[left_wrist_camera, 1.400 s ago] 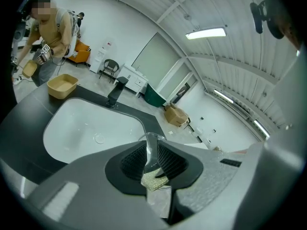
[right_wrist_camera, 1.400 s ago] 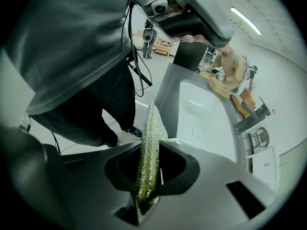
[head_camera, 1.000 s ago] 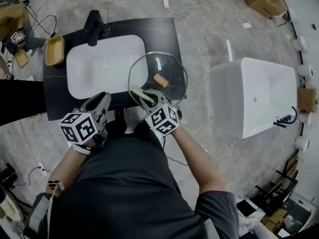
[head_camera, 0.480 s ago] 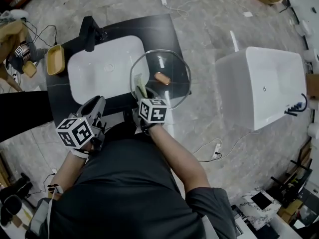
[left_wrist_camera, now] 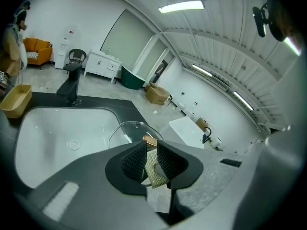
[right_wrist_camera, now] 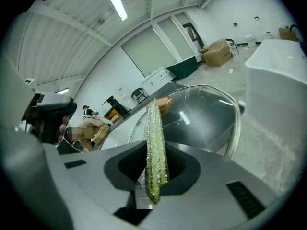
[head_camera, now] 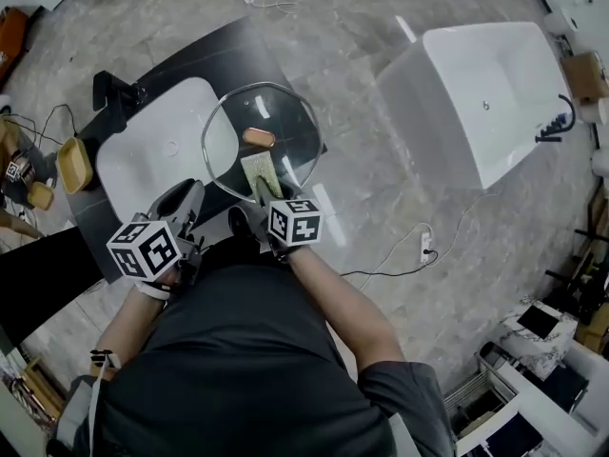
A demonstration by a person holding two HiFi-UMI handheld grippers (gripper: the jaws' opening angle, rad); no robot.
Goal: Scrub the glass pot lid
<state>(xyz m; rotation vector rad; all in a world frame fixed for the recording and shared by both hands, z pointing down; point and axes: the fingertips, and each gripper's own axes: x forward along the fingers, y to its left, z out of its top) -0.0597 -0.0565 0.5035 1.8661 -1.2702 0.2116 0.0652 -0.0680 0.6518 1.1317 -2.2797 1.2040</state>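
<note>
The round glass pot lid (head_camera: 285, 127) lies on the black counter, partly over the sink, with a copper knob (head_camera: 258, 138) at its centre. My right gripper (head_camera: 263, 191) is shut on a yellow-green scrub pad (head_camera: 260, 171), which rests on the glass just in front of the knob. In the right gripper view the pad (right_wrist_camera: 156, 143) stands edge-on between the jaws, with the lid (right_wrist_camera: 206, 114) behind it. My left gripper (head_camera: 183, 206) hovers beside the lid's near-left rim, its jaws almost together and holding nothing; it sees the lid (left_wrist_camera: 125, 131) beyond them.
A white sink basin (head_camera: 143, 160) is set in the black counter (head_camera: 228, 55), with a black faucet (head_camera: 114, 91) at its far end. A tan dish (head_camera: 74, 165) sits at the counter's left. A white bathtub (head_camera: 476, 93) stands to the right, with cables on the floor.
The right gripper has slid the scrub pad from the lid's near-left rim toward the middle, close to the knob. The left gripper has stayed where it was.
</note>
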